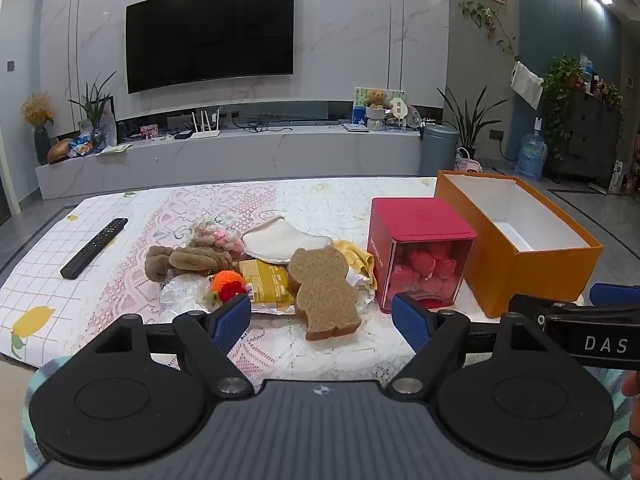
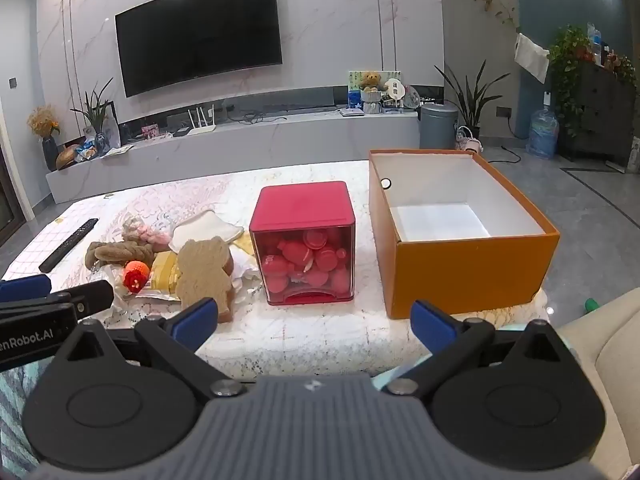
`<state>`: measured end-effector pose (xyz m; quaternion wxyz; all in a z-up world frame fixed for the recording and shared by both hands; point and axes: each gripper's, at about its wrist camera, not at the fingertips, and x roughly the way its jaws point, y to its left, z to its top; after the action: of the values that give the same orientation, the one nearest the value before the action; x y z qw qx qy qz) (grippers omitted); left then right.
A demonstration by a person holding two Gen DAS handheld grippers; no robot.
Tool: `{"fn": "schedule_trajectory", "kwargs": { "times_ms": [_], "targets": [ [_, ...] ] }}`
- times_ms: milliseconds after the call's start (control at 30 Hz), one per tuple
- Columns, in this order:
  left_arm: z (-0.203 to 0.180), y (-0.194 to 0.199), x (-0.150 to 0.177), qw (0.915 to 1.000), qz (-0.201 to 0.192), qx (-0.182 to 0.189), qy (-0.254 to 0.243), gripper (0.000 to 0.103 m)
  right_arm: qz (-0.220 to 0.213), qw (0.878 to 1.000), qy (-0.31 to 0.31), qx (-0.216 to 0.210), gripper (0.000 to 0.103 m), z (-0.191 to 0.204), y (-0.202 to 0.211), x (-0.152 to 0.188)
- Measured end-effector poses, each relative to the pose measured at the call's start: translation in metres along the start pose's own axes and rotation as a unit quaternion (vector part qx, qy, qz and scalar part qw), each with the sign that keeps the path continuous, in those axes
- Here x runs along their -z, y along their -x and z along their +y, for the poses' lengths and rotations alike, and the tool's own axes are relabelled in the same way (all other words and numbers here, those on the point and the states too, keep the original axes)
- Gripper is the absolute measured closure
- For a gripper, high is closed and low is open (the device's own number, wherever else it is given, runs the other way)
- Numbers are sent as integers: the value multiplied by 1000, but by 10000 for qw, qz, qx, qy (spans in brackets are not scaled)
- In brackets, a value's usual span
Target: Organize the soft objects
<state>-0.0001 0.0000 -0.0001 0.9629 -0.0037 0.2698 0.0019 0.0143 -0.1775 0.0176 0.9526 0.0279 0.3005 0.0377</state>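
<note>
Start of sorting, both wrist views. The left gripper (image 1: pixel 320 316) and right gripper (image 2: pixel 316 326) hang spread wide and empty at the near edge of the desk (image 1: pixel 280 356). Landmark: the red cube container (image 2: pixel 304 240). The soft pile lies left of it, the bear-shaped sponge (image 1: pixel 324 292) nearest, the crocheted orange toy (image 1: pixel 228 284) and brown plush (image 1: pixel 188 260) further left; the empty orange box (image 2: pixel 472 268) stands right of it. Likely risks: a grab snagging the foil wrapper (image 1: pixel 180 294), or a carried item striking the cube.
</note>
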Motion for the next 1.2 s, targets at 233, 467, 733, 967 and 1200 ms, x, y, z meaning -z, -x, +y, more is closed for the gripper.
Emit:
{"fn": "schedule_trajectory", "kwargs": {
  "times_ms": [233,467,733,967,1200],
  "targets": [
    [1,0,0,10000,14,-4,-16,9,49,10000,-49,-41,3,0,0,-1],
    [0,-1,2,10000,33,-19,-30,9,73,10000,-38,-44,3,2,-8,4],
    [3,-1,0,10000,45,-45,-6,9,102,9999,-19,-69,3,0,-2,2],
    [4,-1,0,10000,64,-56,0,9,142,9999,-6,-86,3,2,-3,2],
    [4,-1,0,10000,67,-65,6,9,167,9998,3,-89,3,2,-5,2]
  ]
}}
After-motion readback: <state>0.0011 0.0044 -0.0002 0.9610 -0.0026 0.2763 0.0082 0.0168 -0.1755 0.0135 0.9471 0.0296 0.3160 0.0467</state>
